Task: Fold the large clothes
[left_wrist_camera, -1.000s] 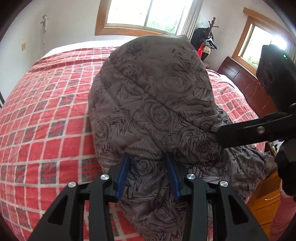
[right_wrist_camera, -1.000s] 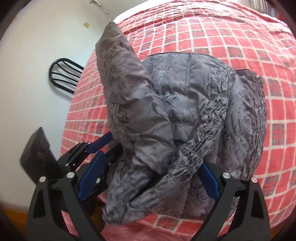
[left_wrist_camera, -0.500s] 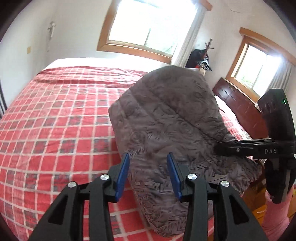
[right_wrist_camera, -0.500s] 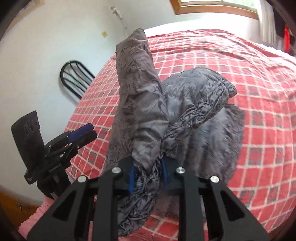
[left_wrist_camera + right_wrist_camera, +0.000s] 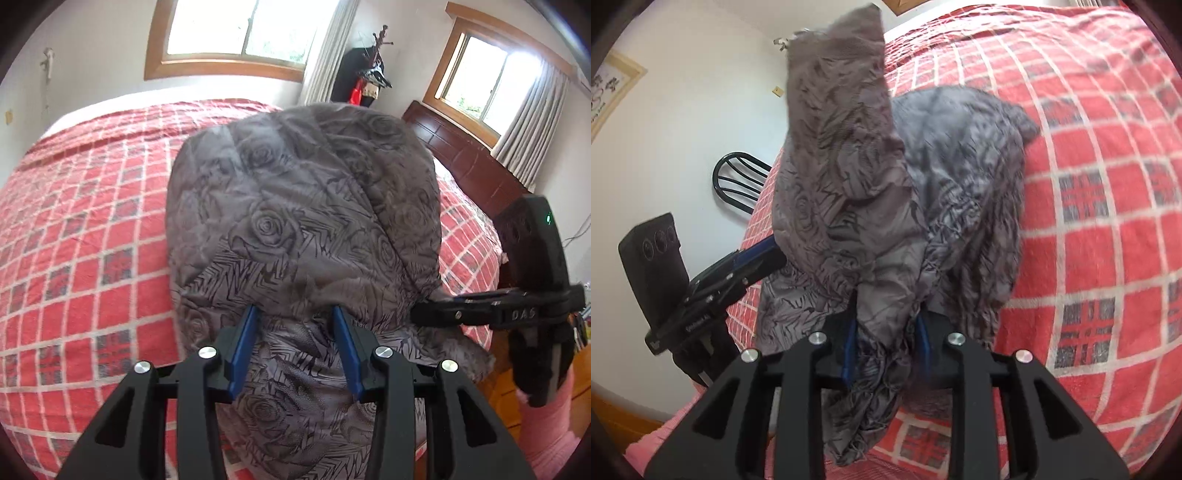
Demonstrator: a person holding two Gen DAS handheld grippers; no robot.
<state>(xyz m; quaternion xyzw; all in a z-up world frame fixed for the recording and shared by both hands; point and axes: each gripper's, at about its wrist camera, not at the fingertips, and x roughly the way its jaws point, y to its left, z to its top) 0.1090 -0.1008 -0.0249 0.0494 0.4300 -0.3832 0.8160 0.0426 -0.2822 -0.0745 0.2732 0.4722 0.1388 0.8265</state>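
- Holding a grey rose-print padded jacket [image 5: 303, 221] up over the bed [image 5: 85, 229], I have one hand-held gripper on each side of its near edge.
- My left hand-held gripper [image 5: 293, 336] has its blue pads partly apart with a thick wad of jacket filling the gap; the cloth bulges over both pads, so I judge it gripped.
- My right hand-held gripper [image 5: 886, 332] is pinched narrow on a bunched, gathered edge, and its jaws are easing open slightly with the cloth between them.
- Relative to the jacket: my left hand-held gripper sits at its near left edge, the right at its near right, both at the bed's near side.
- The jacket rises away from both grippers towards the far side of the bed; in the right view a tall flap [image 5: 842, 110] stands up, with the rest slumped on the bed behind it.
- The coming move, as I judge it, turns on that: the long axis runs away from me, so the lifted part must go forward and down.
- Hidden: the jacket's far hem, its sleeves, and whichever layers I actually hold. The right view is blurred.
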